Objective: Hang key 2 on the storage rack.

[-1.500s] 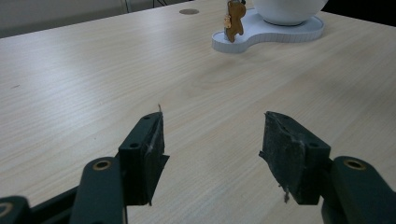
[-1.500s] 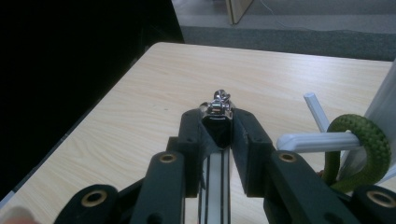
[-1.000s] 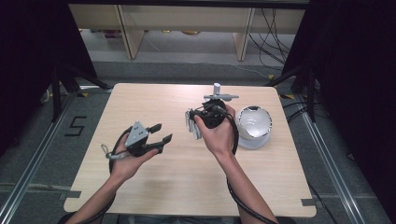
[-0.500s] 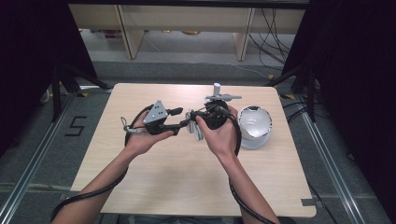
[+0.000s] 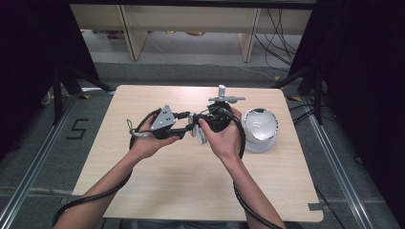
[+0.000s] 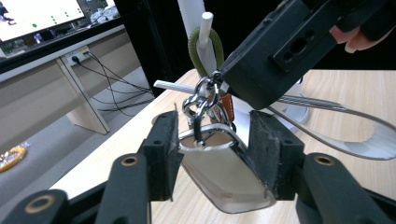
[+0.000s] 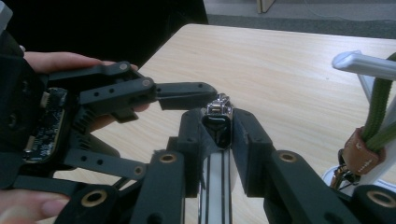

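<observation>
Two tools on one key fob (image 6: 224, 175) | fob in mid-air left of white stand (image 5: 223, 95) | left tool (image 6: 212, 151) pinching its flanks, right tool (image 7: 218, 128) pinching its ring end | light, stiff, slippery; grip flat sides.

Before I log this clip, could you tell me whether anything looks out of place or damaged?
Nothing stands out. The fob sits between the jaws of the left gripper, the right gripper is shut on it, and the bowl stands upright; no spill or damage shows.

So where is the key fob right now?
In the left gripper view, the key fob sits between the left gripper's jaws, hanging from the key ring below the right gripper.
</observation>
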Demonstrator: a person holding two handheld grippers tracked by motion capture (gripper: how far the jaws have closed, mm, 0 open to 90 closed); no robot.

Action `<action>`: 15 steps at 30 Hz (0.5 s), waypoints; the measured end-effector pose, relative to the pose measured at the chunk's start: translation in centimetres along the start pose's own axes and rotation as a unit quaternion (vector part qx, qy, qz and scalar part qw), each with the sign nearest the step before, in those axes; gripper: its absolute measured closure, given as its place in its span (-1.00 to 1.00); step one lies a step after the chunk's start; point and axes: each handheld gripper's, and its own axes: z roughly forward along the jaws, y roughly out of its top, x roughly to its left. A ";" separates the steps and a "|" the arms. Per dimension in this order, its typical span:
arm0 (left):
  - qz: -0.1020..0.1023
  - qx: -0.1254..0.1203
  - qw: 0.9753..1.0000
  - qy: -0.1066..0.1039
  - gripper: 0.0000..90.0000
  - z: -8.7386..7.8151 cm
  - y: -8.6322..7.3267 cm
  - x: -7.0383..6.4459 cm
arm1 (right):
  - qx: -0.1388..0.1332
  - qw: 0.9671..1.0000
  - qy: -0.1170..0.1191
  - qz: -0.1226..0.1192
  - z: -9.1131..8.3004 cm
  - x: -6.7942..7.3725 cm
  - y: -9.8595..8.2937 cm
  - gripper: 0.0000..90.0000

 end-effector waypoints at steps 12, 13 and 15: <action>0.042 -0.015 0.998 0.038 0.54 0.7 0.3 -0.4 | 0.001 1.000 0.014 0.015 -0.1 0.7 -0.2 0.65; 0.042 -0.022 0.998 0.043 0.54 0.7 0.3 -0.4 | 0.001 1.000 0.015 0.003 -0.1 0.6 -0.2 0.62; 0.026 -0.040 0.998 0.048 0.55 0.8 0.3 -0.4 | 0.007 0.999 0.028 0.013 -0.4 0.8 -0.2 0.50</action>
